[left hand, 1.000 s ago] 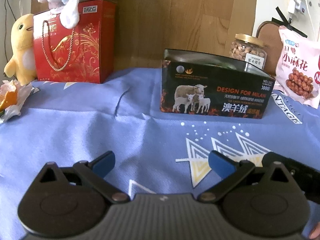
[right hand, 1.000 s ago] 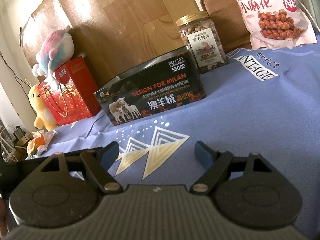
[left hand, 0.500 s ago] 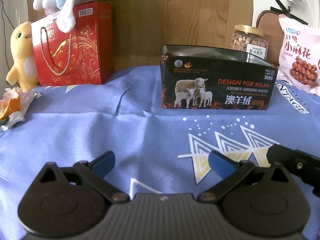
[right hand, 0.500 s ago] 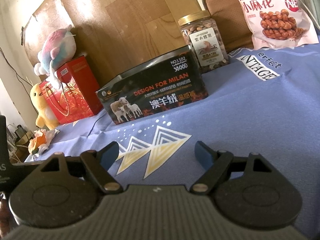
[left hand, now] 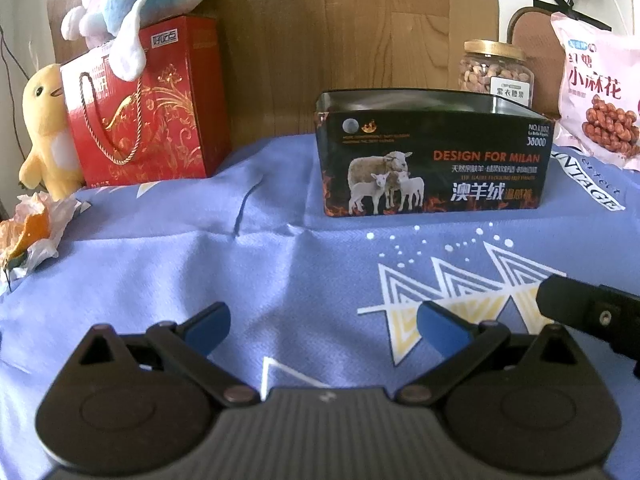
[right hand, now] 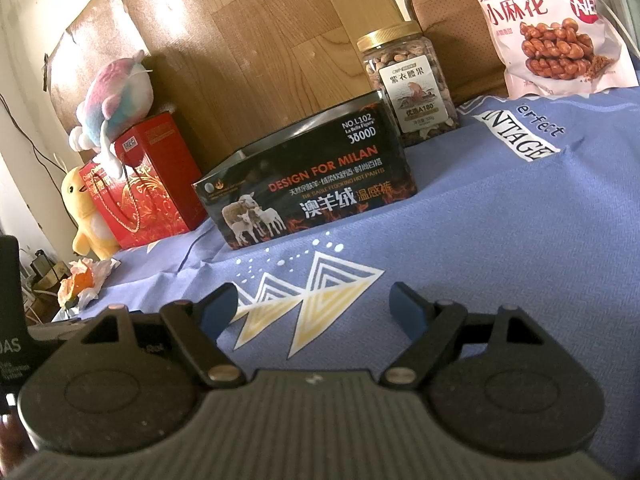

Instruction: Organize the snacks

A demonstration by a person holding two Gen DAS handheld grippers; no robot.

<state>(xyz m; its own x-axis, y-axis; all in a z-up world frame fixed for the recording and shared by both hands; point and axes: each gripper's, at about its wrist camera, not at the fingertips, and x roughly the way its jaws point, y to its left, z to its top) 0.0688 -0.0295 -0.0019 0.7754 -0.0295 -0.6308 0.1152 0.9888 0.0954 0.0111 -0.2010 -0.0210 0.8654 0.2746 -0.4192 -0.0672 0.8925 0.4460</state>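
Two handheld grippers hover low over a counter draped in a blue cloth [left hand: 160,264] printed with white and yellow triangles. The left gripper [left hand: 322,326] has its blue-tipped fingers [left hand: 208,326] spread wide with nothing between them; the right gripper [right hand: 316,312] likewise holds its fingers [right hand: 406,308] apart and empty. Part of the right gripper's dark body shows at the right edge of the left wrist view.

Straight ahead stands an open black box [left hand: 432,172], printed with sheep and the words "DESIGN FOR MILAN", resting upright on the cloth; what lies inside cannot be seen. Just behind its right end is a clear jar of nuts [right hand: 408,88] with a gold lid, and farther right a pink snack bag [right hand: 540,28] leans against a brown chair back [right hand: 436,4]. Both snacks are outside the box.

To the left, well apart from the box, a red gift bag [left hand: 148,104] with a rope handle stands against a wooden panel [left hand: 340,28], a pastel plush toy [left hand: 136,0] perched on top and a yellow plush duck [left hand: 46,128] beside it. An orange peel on crumpled paper [left hand: 30,232] lies at the cloth's left edge.
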